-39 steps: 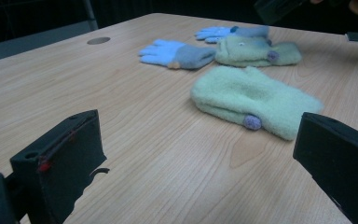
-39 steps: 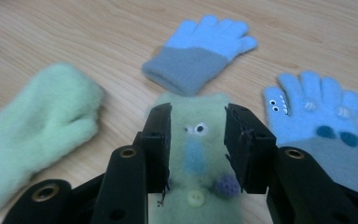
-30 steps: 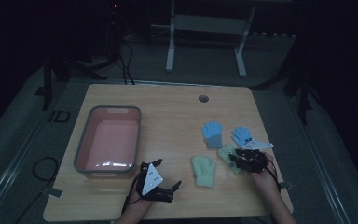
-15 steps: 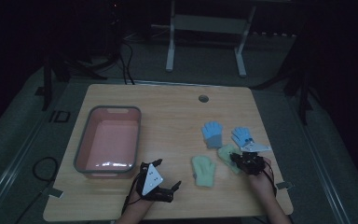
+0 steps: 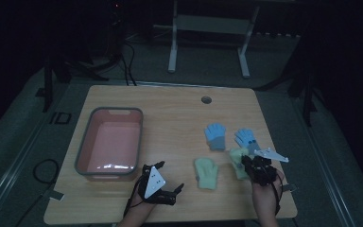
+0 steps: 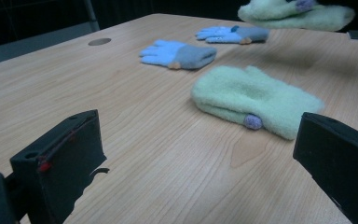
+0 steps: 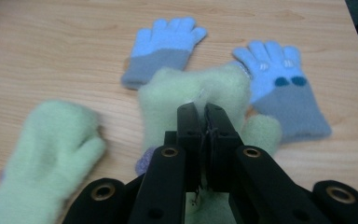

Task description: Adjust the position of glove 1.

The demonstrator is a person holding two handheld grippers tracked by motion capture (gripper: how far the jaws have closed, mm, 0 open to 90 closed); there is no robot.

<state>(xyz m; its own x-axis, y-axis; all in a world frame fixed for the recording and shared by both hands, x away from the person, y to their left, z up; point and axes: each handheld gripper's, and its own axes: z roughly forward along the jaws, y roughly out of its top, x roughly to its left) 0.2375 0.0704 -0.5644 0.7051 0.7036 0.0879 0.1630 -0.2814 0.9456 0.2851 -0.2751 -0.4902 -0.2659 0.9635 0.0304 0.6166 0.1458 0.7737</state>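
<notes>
Gripping a pale green mitten (image 7: 191, 93) in my right gripper (image 7: 204, 109), I see its jaws pressed together on the fuzzy fabric at the centre of the right gripper view. The mitten looks thick and fleecy, bunched where the jaws pinch it, with a small purple tag at its lower edge. In the high view it sits at the lower right of the frame (image 5: 238, 158), lifted partly off the table (image 5: 170, 109), its near half covered by the gripper (image 5: 257, 168).

A second green mitten (image 5: 206, 172) lies flat at lower centre; its cuff end runs off the bottom left of the right gripper view and is blurred there. Two blue gloves (image 5: 216, 135) lie just above the mittens.

My left gripper (image 5: 168, 189) rests low at the bottom of the high view, jaws spread wide with nothing between them. A pink bin (image 5: 87, 156) stands at left. Dim light makes fine detail hard to read.
</notes>
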